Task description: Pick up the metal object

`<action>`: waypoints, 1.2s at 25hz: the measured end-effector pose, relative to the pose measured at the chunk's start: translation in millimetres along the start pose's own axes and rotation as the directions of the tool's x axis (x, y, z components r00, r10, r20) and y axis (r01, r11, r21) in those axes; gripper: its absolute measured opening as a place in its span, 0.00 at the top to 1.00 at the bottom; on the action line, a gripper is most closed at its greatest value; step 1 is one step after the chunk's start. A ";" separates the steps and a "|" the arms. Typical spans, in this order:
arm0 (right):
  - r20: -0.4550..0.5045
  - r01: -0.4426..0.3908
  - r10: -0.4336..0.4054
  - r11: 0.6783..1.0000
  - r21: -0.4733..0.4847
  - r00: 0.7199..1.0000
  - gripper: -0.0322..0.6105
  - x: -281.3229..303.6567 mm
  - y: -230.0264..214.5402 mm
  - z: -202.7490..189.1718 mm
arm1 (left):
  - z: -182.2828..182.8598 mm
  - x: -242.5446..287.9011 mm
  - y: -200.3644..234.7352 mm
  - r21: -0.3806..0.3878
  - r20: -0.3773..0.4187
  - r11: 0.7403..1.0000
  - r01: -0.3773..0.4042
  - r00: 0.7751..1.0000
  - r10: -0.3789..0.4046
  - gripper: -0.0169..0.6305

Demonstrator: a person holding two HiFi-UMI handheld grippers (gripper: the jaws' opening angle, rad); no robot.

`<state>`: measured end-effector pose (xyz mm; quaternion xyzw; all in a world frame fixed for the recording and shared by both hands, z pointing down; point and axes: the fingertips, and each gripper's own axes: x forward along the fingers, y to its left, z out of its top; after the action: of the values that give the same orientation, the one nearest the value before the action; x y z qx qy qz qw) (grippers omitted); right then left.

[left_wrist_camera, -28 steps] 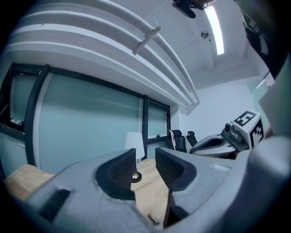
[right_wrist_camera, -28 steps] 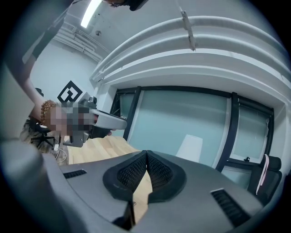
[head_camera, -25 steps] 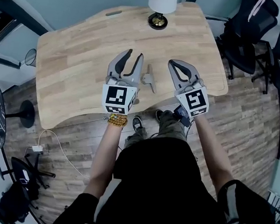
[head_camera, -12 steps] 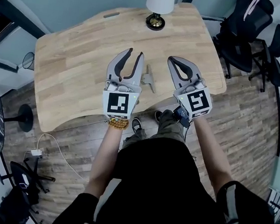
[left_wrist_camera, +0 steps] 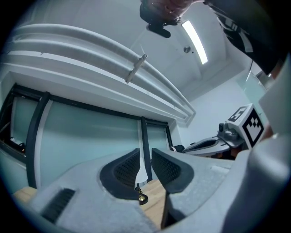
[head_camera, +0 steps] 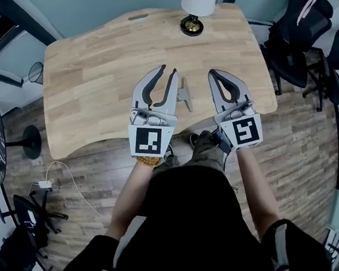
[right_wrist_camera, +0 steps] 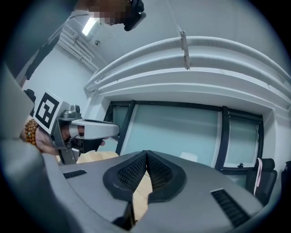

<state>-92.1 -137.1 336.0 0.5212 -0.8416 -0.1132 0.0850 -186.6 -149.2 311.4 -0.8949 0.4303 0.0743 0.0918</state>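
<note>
- Meanwhile, the left gripper (head_camera: 169, 70) hovers above the wooden table (head_camera: 91, 74), its jaws just narrowed to a slim gap with nothing between them.
- The metal object (head_camera: 185, 95) lies on the table just right of it (seemingly the nearer hand), long axis running away from the person.
- The right gripper (head_camera: 215, 74), jaws pressed together and empty, sits farther right.
</note>
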 end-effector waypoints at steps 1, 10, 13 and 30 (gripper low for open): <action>0.001 0.013 -0.013 1.000 0.008 1.000 0.95 -1.2 1.0 -0.6 | -1.1 -2.8 -1.0 0.002 -0.002 1.000 -0.002 1.000 0.002 0.83; -0.004 0.117 -0.117 0.989 0.087 0.993 0.95 -6.5 28.0 -10.4 | -13.2 -20.4 4.2 0.025 -0.015 1.000 -0.017 1.000 0.017 0.86; 0.010 0.125 -0.126 0.989 0.081 0.992 0.95 -6.3 43.4 -11.8 | -19.5 -25.0 6.2 0.028 -0.025 0.999 -0.020 0.999 0.020 0.86; -0.020 0.086 -0.084 0.989 0.118 0.996 0.95 16.4 92.0 -41.3 | -54.6 -55.7 19.8 -0.003 -0.014 1.000 -0.031 0.999 0.031 0.90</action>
<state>-167.5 -116.4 401.7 0.5616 -0.8232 -0.0625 0.0554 -233.6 -131.6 374.3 -0.8888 0.4446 0.0703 0.0864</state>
